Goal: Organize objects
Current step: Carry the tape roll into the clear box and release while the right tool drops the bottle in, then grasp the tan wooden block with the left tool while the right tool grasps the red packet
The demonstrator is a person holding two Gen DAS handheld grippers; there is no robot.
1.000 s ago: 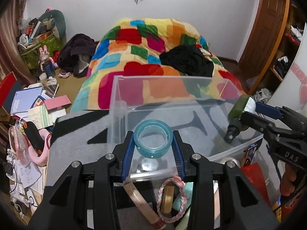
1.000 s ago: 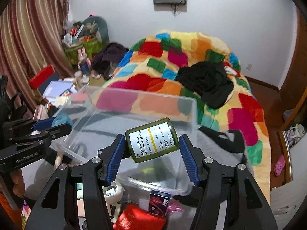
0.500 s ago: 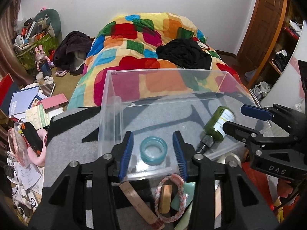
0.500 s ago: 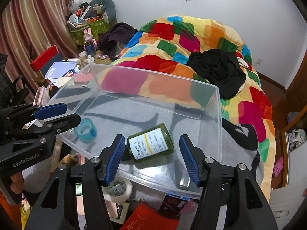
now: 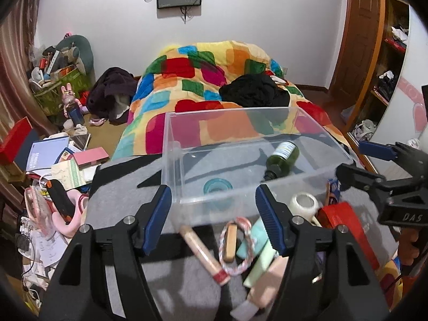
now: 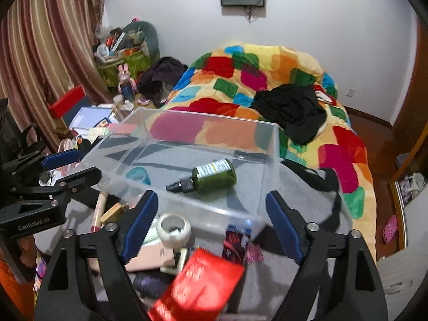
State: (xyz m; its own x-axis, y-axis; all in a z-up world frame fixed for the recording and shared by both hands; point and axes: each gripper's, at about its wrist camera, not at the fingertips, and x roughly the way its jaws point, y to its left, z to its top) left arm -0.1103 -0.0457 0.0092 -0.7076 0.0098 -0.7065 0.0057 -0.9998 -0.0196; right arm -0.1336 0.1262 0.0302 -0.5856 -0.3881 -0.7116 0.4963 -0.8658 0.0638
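A clear plastic bin (image 5: 171, 147) (image 6: 270, 144) stands on the grey mat. On its floor lie a teal tape roll (image 5: 217, 186) (image 6: 137, 175) and a dark green pump bottle (image 5: 283, 157) (image 6: 214, 175) on its side. My left gripper (image 5: 214, 222) hangs just outside the bin's near wall, its jaws opening with nothing between them. My right gripper (image 6: 210, 226) is likewise outside the near wall, jaws opening and empty. Each gripper shows at the side of the other's view, the right gripper (image 5: 355, 163) and the left gripper (image 6: 71, 165).
Loose items lie on the mat in front of the bin: a white tape roll (image 5: 305, 204) (image 6: 174, 226), a rope ring (image 5: 236, 243), a wooden stick (image 5: 203, 251), a red packet (image 6: 203, 281). A colourful quilt (image 5: 214, 80) covers the bed behind. Books and clutter (image 5: 53, 157) fill the floor at left.
Both grippers let go: the teal tape roll and the green bottle dropped into the bin. Both grippers then drew back out over the near wall with wider jaws.
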